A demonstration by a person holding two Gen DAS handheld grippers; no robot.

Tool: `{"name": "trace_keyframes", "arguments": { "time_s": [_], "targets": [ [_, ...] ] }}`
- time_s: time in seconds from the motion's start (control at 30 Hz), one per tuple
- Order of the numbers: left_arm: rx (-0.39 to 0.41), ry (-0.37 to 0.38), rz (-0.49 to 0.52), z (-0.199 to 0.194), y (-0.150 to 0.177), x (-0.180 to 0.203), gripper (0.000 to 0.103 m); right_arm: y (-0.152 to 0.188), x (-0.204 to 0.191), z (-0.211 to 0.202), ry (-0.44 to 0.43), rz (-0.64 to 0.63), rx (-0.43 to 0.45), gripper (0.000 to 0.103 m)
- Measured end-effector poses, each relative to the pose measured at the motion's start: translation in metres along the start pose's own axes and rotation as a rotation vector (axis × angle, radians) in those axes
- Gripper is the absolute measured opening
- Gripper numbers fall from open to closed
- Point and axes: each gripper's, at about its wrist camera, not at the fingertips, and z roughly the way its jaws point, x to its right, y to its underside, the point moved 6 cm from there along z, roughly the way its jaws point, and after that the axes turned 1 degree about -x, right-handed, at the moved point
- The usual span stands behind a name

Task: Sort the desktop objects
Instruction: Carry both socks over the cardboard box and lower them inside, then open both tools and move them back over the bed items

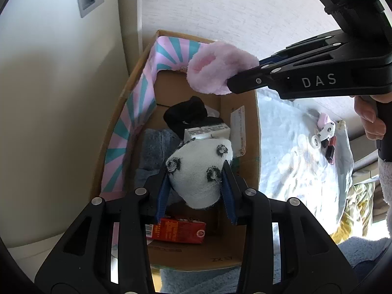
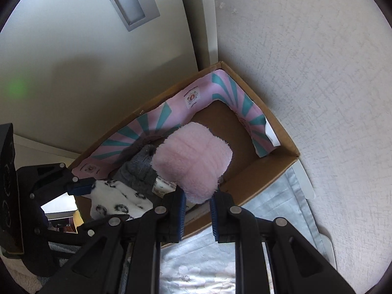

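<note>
My left gripper (image 1: 196, 183) is shut on a white sock with black spots (image 1: 199, 171) and holds it over the open cardboard box (image 1: 247, 132). My right gripper (image 2: 197, 209) is shut on a fluffy pink sock (image 2: 193, 160) and holds it above the box's far end (image 2: 286, 144). The pink sock (image 1: 215, 67) and right gripper (image 1: 235, 83) show at the upper right of the left wrist view. The spotted sock (image 2: 115, 202) and left gripper (image 2: 80, 188) show at the left of the right wrist view.
The box holds a black sock (image 1: 186, 115), a white carton (image 1: 208, 132), a red carton (image 1: 178, 230) and grey cloth (image 1: 152, 152). A pink-and-teal striped liner (image 1: 129, 122) lines its walls. More small items (image 1: 325, 132) lie on the pale floral cloth (image 1: 294, 161) at the right. A wall stands behind.
</note>
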Motion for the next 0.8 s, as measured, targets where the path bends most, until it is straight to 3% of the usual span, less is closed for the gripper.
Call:
{"name": "trace_keyframes", "arguments": {
  "time_s": [0.13,0.2,0.23,0.27,0.3,0.33,0.37,0.4,0.43,0.5,0.63,0.8],
  "targets": [
    [-0.014,-0.014,0.007,0.003,0.000,-0.002,0.035,-0.002,-0.002,0.004,-0.003,0.007,-0.008,0.016],
    [-0.037,-0.002,0.011,0.007,0.000,0.000,0.042,-0.003,-0.003,0.005,0.003,0.008,-0.016,0.017],
    [-0.058,0.002,0.006,0.011,0.001,0.000,0.058,-0.004,-0.001,0.007,0.019,0.014,-0.014,0.021],
    [-0.066,-0.006,-0.002,0.012,0.002,-0.001,0.093,-0.005,-0.001,0.007,0.027,0.019,-0.013,0.024],
    [-0.064,-0.014,-0.007,0.012,0.002,-0.002,0.101,-0.005,0.000,0.008,0.029,0.025,-0.010,0.034],
    [-0.043,0.008,-0.010,0.009,0.002,0.000,0.103,-0.005,0.001,0.007,0.023,0.035,-0.005,0.056],
    [-0.031,0.039,-0.016,0.007,0.002,0.001,0.103,-0.005,0.002,0.006,0.021,0.044,0.001,0.068],
    [-0.018,0.071,-0.031,0.005,0.001,0.001,0.103,-0.005,0.004,0.004,0.021,0.057,0.014,0.088],
    [-0.012,0.095,-0.045,0.003,0.001,0.000,0.103,-0.004,0.006,0.000,0.020,0.071,0.033,0.095],
    [-0.017,0.094,-0.045,0.003,0.001,0.000,0.103,-0.002,0.013,-0.006,0.024,0.103,0.057,0.103],
    [0.028,0.047,0.002,-0.003,-0.001,0.004,0.103,0.007,0.028,-0.020,0.046,0.168,0.100,0.102],
    [0.048,0.118,0.011,-0.013,-0.014,0.018,0.103,0.029,0.044,-0.042,0.041,0.256,0.167,0.102]
  ]
}}
